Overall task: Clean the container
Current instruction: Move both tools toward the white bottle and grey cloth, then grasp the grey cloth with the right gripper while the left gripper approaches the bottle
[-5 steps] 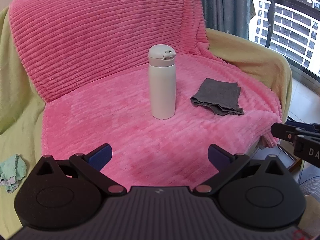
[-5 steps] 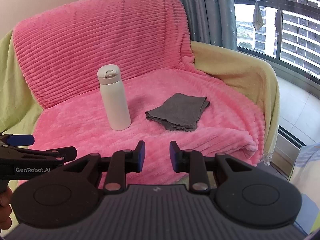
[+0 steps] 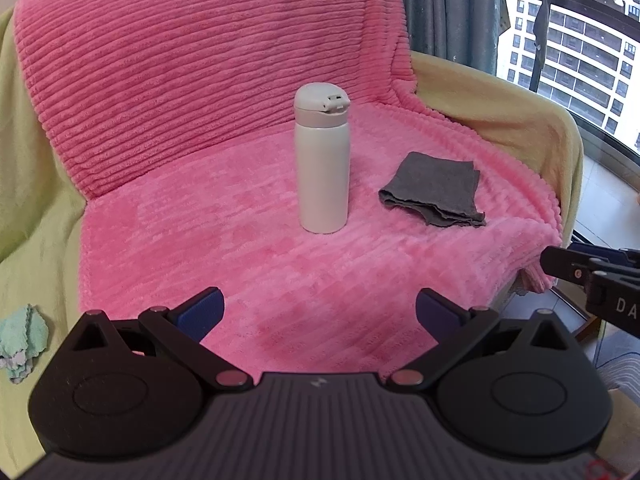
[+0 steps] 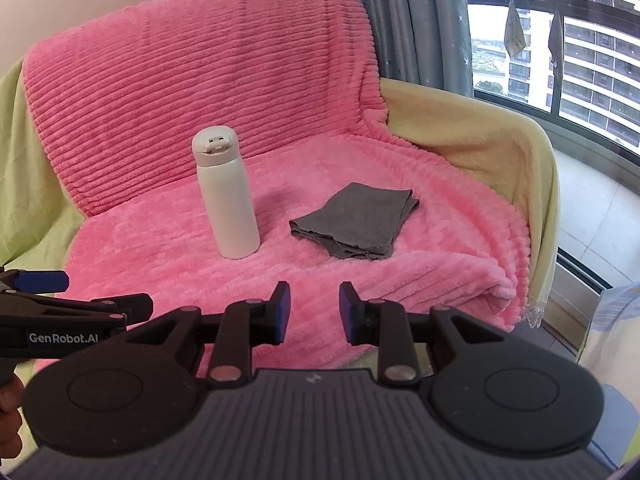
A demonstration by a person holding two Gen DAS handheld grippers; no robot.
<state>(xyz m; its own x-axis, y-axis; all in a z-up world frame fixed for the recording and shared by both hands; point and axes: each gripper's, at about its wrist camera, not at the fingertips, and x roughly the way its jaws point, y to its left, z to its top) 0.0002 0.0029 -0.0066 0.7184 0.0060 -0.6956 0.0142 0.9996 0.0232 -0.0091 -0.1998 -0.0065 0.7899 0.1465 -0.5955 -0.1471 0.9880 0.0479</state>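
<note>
Both my grippers hang empty short of the upright bottle (image 3: 322,160): left gripper (image 3: 320,312) spread wide to take its body, right gripper (image 4: 312,312) narrowly parted for the folded grey cloth (image 4: 356,220) beside it.

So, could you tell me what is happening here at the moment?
A person holds a hand-held gripper in each hand over a pink blanket. Neither holds anything. The left hand-held gripper, wide open, faces the upright white bottle; the right hand-held gripper, partly open, points toward the folded grey cloth. Cleaning has not begun.
</note>
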